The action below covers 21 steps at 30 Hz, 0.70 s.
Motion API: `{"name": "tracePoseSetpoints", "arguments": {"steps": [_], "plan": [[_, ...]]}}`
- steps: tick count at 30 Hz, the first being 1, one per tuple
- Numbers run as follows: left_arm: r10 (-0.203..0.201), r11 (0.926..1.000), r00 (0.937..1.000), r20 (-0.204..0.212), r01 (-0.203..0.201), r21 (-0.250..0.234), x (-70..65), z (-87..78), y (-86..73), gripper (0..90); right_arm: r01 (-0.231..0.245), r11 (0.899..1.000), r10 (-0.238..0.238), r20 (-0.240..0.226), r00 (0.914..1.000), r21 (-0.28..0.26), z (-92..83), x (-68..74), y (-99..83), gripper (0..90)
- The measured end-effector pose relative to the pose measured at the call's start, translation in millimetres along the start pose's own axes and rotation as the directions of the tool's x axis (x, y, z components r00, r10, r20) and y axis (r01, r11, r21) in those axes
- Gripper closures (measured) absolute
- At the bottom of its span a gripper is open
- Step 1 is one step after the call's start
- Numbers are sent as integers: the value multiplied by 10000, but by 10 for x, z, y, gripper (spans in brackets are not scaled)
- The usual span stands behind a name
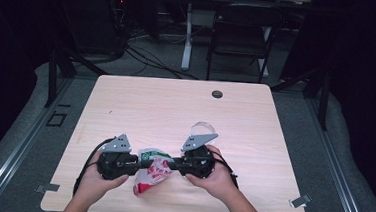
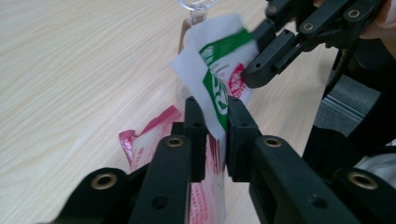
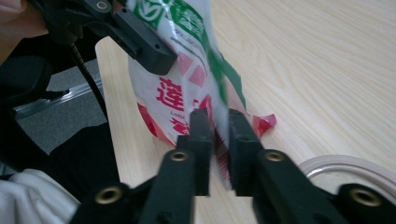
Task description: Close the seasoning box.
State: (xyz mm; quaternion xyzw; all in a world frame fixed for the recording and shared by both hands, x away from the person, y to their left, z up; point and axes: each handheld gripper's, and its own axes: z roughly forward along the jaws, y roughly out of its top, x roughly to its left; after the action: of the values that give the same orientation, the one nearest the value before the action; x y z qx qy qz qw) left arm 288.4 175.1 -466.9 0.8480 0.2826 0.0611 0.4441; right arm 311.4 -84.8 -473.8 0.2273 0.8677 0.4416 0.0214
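Left gripper (image 2: 212, 140): clamped on packet (image 2: 219, 70) top edge.
Right gripper (image 3: 215, 140): clamped opposite.
Progress: packet lifted, apparently unopened; tearing remains.

One printed packet (image 1: 152, 171), one clear glass (image 1: 202, 127), two grippers, one table (image 1: 166, 104).

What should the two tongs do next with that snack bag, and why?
Probably pull gently apart to tear it open: the left tongs and right tongs each pinch the top of the white, red and green plastic bag, held just above the wooden table.
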Motion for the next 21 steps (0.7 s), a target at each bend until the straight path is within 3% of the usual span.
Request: {"name": "tracePoseSetpoints", "arguments": {"steps": [2, 6, 11, 16, 21], "plan": [[-94, 9999, 9997, -208, 92, -81, -5, 3, -13, 739, 17, 10000, -17, 20, 10000, -9, 7, 9, 0, 900], [-52, 10000, 9987, -505, 54, 28, -2, 34, -25, 564, -58, 10000, 58, -36, 10000, -41, -5, -2, -5, 900], [-6, 9999, 9937, -1122, 20, 122, -51, 128, -113, 450, -44, 10000, 44, -3, 10000, -75, -9, 2, -6, 900], [-116, 9999, 9890, -1474, 113, -30, -46, 278, -361, 422, 18, 9999, -17, 68, 10000, -118, -10, 14, -6, 900], [-699, 9975, 9900, -1229, 684, -167, -4, 380, -523, 413, -9, 9999, 10, 64, 10000, -147, -9, 12, -12, 900]]}}
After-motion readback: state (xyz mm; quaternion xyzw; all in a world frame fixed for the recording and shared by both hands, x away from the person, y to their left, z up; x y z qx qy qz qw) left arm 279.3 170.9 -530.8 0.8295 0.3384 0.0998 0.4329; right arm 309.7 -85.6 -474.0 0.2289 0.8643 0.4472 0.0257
